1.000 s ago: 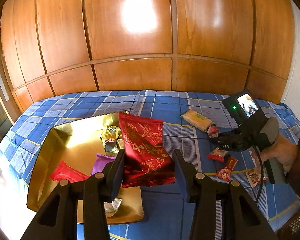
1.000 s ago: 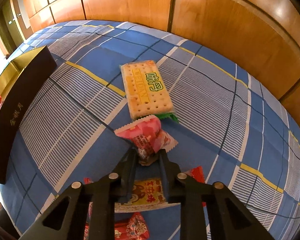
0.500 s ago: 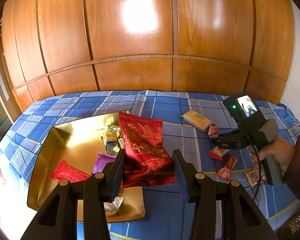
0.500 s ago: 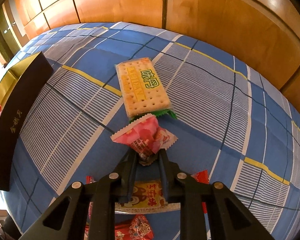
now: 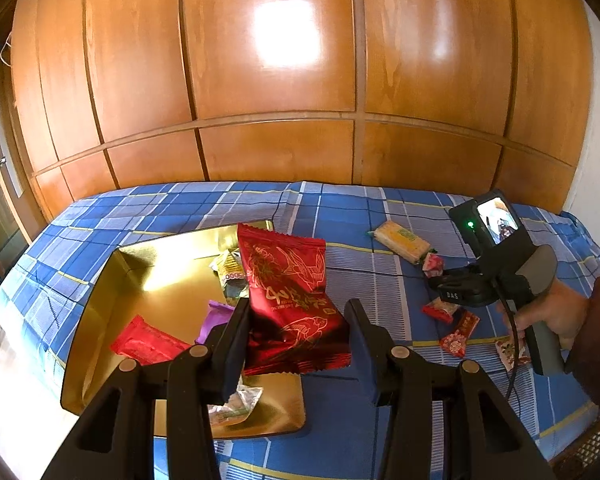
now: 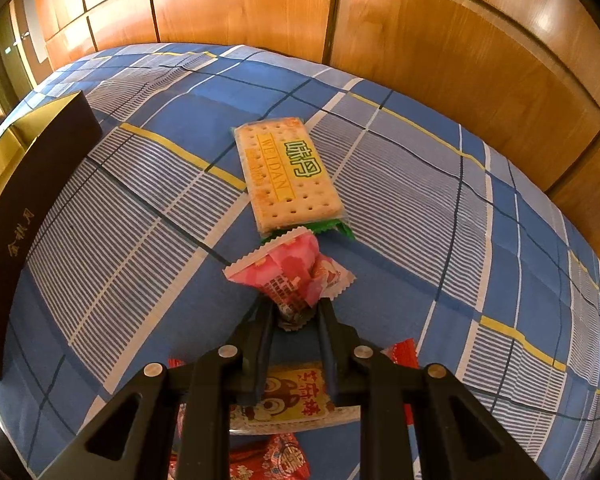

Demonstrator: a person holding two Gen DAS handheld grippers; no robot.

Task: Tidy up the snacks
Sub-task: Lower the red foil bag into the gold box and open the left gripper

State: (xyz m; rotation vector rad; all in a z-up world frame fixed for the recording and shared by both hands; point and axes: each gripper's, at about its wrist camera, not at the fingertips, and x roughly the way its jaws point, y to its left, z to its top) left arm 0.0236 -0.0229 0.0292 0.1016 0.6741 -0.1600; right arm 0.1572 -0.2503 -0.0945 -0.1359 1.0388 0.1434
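Note:
My left gripper (image 5: 298,326) stands open over the near edge of a gold tray (image 5: 140,280). A dark red snack packet (image 5: 290,300) stands between its fingers, touching only the left finger; whether it is gripped I cannot tell. My right gripper (image 6: 294,312) is shut on a small pink candy packet (image 6: 290,272) and holds it above the blue checked bedspread (image 6: 140,232). It also shows in the left wrist view (image 5: 440,278), with the pink packet (image 5: 433,264) at its tips. A cracker packet (image 6: 288,178) lies just beyond it.
The tray holds a red packet (image 5: 148,344), a purple packet (image 5: 214,314) and a silver-green one (image 5: 230,274). Small red packets (image 5: 456,332) lie on the bedspread under the right gripper. A squirrel-print packet (image 6: 292,400) lies beneath it. Wooden panelling (image 5: 300,80) rises behind the bed.
My right gripper has lifted the pink candy packet off the bedspread and drawn back slightly from the cracker packet. My left gripper and the dark red packet have hardly moved.

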